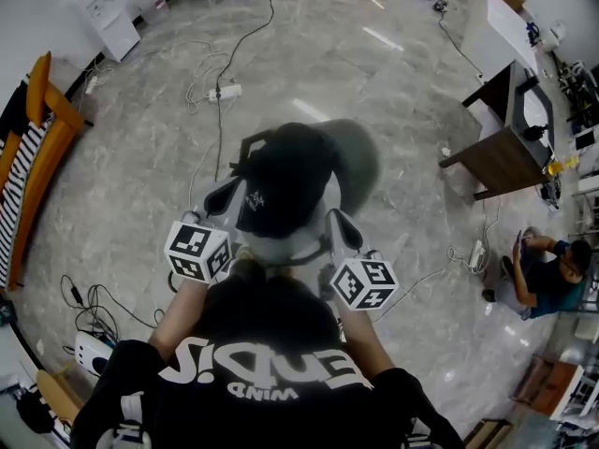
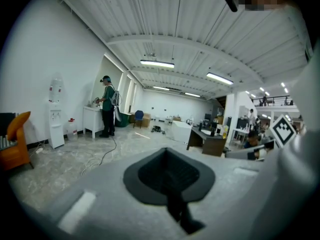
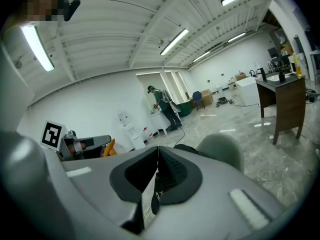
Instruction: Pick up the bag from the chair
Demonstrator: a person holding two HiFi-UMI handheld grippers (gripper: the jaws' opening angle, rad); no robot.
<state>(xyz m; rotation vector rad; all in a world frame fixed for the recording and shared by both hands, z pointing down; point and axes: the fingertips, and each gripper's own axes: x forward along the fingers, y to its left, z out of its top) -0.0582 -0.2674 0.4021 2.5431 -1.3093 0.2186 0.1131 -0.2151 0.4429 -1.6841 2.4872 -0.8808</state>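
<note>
A black bag (image 1: pixel 281 181) hangs in front of me between both grippers, above a grey-green chair (image 1: pixel 360 157). My left gripper (image 1: pixel 227 193) presses against the bag's left side. In the left gripper view its jaws (image 2: pixel 170 174) are closed, with a dark strap (image 2: pixel 181 215) trailing down from the pads. My right gripper (image 1: pixel 339 223) is at the bag's right side. In the right gripper view its jaws (image 3: pixel 156 171) are shut on a black printed strap (image 3: pixel 156 196). Behind them show the bag's top (image 3: pixel 186 148) and the chair's back (image 3: pixel 222 151).
A wooden desk (image 1: pixel 505 152) and a seated person (image 1: pixel 547 274) are at the right. An orange seat (image 1: pixel 33 148) stands at the left wall. Cables and a power strip (image 1: pixel 225 92) lie on the floor beyond the chair. Another person (image 2: pixel 107 106) stands at a far white table.
</note>
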